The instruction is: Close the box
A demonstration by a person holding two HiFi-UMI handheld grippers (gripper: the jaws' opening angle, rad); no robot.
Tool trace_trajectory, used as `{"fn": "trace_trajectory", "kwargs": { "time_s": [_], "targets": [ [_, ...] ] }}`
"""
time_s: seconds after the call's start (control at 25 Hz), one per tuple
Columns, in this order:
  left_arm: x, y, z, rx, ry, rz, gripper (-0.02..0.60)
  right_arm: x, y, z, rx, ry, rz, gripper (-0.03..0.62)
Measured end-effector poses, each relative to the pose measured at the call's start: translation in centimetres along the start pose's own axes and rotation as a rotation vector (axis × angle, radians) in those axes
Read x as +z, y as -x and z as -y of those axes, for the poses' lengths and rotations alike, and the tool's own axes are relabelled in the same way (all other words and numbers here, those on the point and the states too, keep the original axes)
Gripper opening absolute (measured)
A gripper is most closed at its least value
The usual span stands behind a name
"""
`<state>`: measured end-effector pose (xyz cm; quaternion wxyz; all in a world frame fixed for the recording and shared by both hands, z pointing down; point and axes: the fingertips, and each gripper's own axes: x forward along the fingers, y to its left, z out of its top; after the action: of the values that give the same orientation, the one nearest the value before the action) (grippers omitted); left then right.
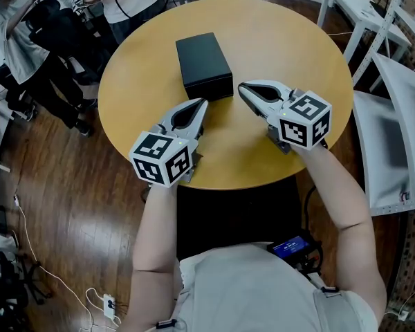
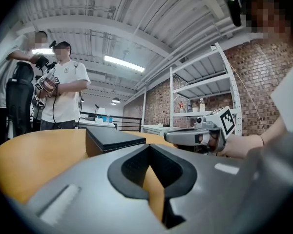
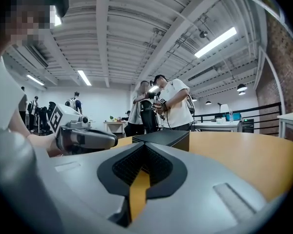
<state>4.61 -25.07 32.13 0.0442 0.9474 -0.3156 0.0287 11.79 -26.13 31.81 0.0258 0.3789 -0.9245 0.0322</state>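
Looking down on the black box [image 1: 204,66]: lid down flush, lying flat near the middle of the round wooden worktop [image 1: 290,54].

Just off the box's near-left corner, the left hand-held gripper [image 1: 203,103], jaws pressed together with nothing between them, tip aimed at that corner and very close to it; touching or not, hard to tell. From its own camera, box ahead and slightly left, only bare wood in between.

Just off the box's near-right corner, the right hand-held gripper [image 1: 241,87], likewise closed tight and empty, tip turned toward the box, a small strip of bare worktop between. From its own camera, box dead ahead, the left hand-held gripper off to the box's left.

Beyond the box's far-left side, off the worktop, people [image 1: 55,26] standing close together in white shirts, handling dark gear.

Right of the box, past the worktop rim, white shelving frames [image 1: 401,116], with a brick wall [image 2: 273,77] behind them in the left gripper view.

Left of the box and lower down, dark wooden floor [image 1: 62,206] with white cables [image 1: 34,254] trailing to a power strip [image 1: 109,303].

On the near side of the box, below the worktop edge, both bare forearms and a small device with a lit blue screen [image 1: 290,246] at the wearer's waist.
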Motion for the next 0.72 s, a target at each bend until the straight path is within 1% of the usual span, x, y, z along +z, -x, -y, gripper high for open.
{"fn": "trace_trajectory", "kwargs": {
  "time_s": [0.36, 0.72],
  "targets": [
    [0.4, 0.8, -0.7, 0.012, 0.005, 0.019, 0.001, 0.2, -0.6, -1.0, 0.021, 0.015, -0.002, 0.0],
    [0.4, 0.7, -0.5, 0.002, 0.002, 0.015, 0.001, 0.1, -0.7, -1.5, 0.032, 0.031, -0.003, 0.0]
  ]
}}
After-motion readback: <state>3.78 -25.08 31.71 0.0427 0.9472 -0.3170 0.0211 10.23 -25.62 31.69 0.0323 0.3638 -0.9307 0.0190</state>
